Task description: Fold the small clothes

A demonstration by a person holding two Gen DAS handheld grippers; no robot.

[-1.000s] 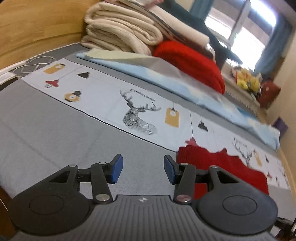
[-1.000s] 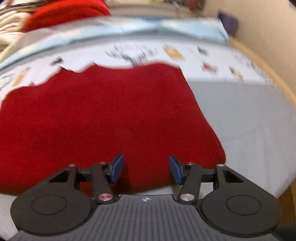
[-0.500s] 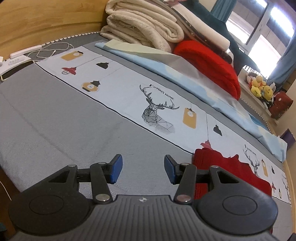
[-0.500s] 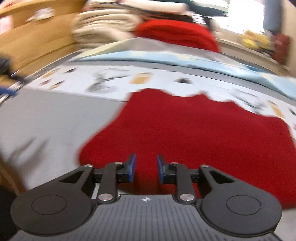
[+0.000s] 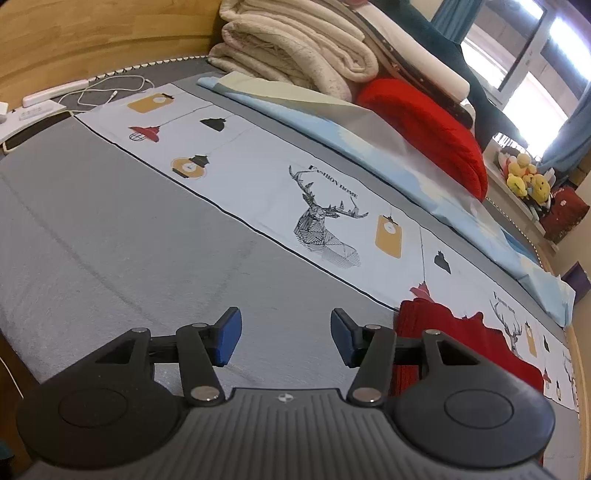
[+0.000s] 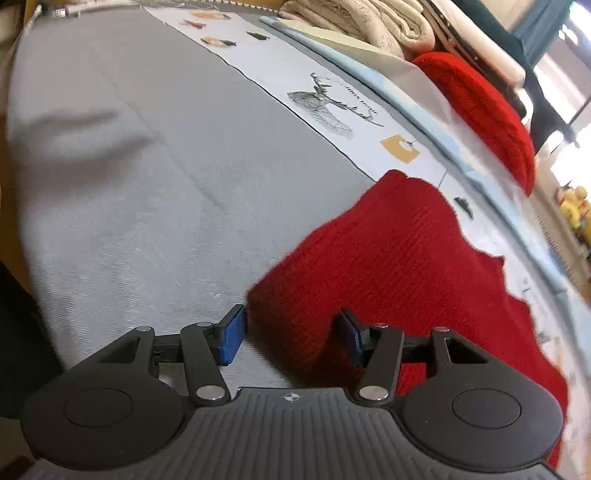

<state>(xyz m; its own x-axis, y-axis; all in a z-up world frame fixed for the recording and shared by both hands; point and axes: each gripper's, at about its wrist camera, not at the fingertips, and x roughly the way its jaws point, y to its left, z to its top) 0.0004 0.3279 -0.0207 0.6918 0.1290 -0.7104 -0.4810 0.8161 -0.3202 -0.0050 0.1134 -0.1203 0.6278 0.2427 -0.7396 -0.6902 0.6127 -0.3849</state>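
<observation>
My left gripper (image 5: 286, 341) hangs over bare grey bed cover (image 5: 129, 258), its jaws opening, blue pads apart with nothing between them. My right gripper (image 6: 291, 338) also has its jaws opening; the near corner of the red knitted garment (image 6: 399, 266) lies in the gap, just beside the left pad, but the pads do not press on it. The garment lies spread flat on the bed, partly on the grey cover and partly over the pale printed band with deer and lantern motifs (image 5: 325, 206). From the left view the same garment (image 5: 461, 339) shows behind my right finger. Beyond the printed band lies a light blue folded sheet (image 5: 406, 162), then a stack of cream blankets (image 5: 295, 48) and a red cushion (image 5: 424, 125). A wooden headboard (image 5: 92, 33) stands at far left, with a white cable (image 5: 107, 88) near it.
</observation>
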